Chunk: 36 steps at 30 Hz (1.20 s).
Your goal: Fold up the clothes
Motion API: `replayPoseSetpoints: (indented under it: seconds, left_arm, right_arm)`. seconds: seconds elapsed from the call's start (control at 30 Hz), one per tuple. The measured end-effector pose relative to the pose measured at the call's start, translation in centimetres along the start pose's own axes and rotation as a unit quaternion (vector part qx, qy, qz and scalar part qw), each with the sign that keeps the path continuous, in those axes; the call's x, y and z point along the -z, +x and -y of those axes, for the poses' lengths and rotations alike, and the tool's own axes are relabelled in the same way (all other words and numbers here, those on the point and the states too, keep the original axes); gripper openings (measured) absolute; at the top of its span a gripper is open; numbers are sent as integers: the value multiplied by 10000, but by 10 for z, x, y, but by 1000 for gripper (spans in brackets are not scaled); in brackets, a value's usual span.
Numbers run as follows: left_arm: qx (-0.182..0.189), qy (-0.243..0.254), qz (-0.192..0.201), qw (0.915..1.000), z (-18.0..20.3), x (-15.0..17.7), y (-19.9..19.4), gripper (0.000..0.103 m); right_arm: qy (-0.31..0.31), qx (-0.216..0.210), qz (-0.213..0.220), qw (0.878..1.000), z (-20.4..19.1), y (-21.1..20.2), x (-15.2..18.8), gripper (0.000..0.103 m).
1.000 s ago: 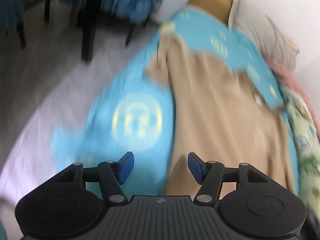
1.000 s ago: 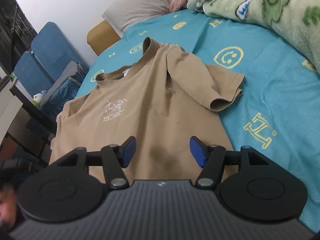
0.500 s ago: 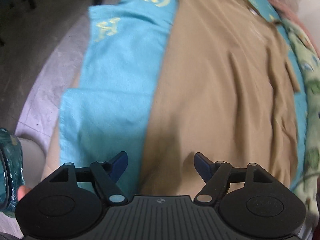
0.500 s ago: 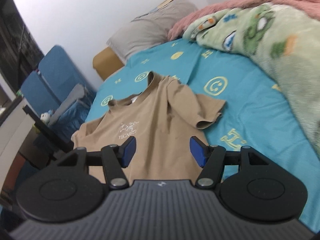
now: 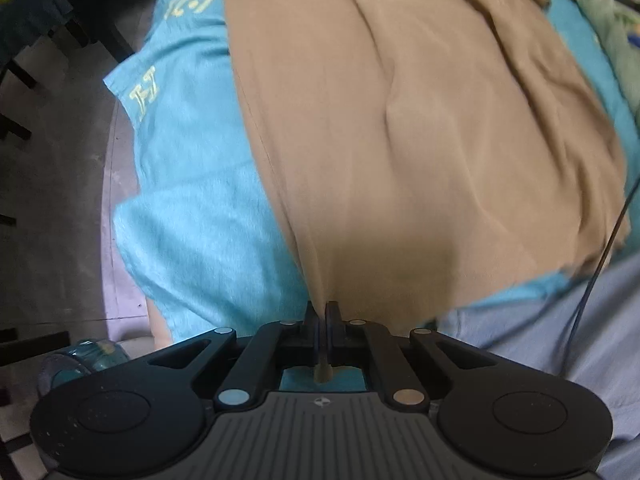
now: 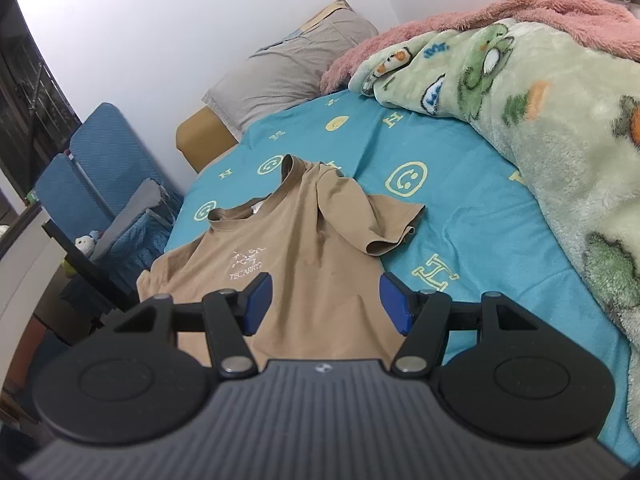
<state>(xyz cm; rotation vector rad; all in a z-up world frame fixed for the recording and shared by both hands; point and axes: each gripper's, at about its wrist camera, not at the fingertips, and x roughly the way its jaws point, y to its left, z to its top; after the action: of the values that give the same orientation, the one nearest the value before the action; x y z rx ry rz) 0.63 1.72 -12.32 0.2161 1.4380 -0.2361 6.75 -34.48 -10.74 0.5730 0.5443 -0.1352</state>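
Tan T-shirt (image 6: pixel 304 248) lies flat on the blue bedsheet (image 6: pixel 472 216), its bottom corner pinched between the closed left gripper (image 5: pixel 320 314), while the right gripper (image 6: pixel 320 300) hangs above, half open and empty.

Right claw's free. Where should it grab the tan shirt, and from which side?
Probably the bottom hem corner nearest the right claw, coming from above at the near bed edge. The shirt lies flat, chest print up, on the sheet, and the left claw is shut on the hem's other corner, so a matching grip lets both lift it evenly.
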Motion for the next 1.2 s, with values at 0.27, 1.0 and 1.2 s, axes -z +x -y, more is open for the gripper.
replayPoseSetpoints:
  seconds: [0.27,1.0,1.2]
  left_arm:
    - [11,-321,979,9947,14,-13,-39,49]
    - [-528,-897,4250,8992,52,-98,-56,93]
    - [-151,-1376,3936,9088,14,-94,-35,93]
  right_arm:
    - [-211,-132,8,9997,-7,-4,2,63]
    - [-947,-355,453,9938,-27,-16,2,99]
    - [-912,-232,450,9945,-26,-8,1,103]
